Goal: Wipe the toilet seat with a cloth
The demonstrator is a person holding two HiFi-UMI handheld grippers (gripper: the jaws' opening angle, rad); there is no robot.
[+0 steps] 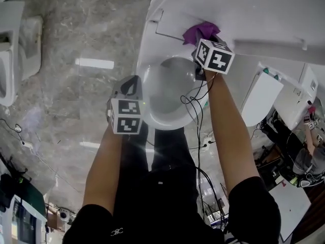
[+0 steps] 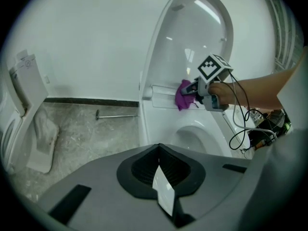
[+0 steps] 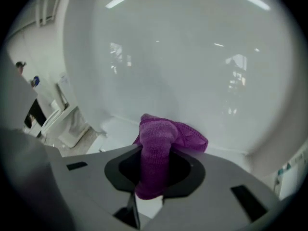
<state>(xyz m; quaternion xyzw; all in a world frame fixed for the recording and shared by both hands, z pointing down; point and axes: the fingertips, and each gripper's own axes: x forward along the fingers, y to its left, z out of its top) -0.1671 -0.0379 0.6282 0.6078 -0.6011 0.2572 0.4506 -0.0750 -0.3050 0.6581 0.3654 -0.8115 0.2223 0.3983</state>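
Right gripper (image 3: 153, 179) jaws were clamped on the purple cloth (image 3: 166, 138), bunched at the far end of the toilet seat (image 1: 148, 78) below the raised lid (image 2: 192, 47). Left gripper (image 2: 161, 179) jaws were together, empty, near the seat's left side. Judged best: press the cloth flat, sweep round the seat ring, keep the trailing cables (image 1: 195, 103) off the bowl

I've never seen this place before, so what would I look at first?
The bright purple cloth, pinched in the right gripper at the back of the white toilet, under its raised lid. Next, the left gripper, shut and empty, near the rim of the bowl.
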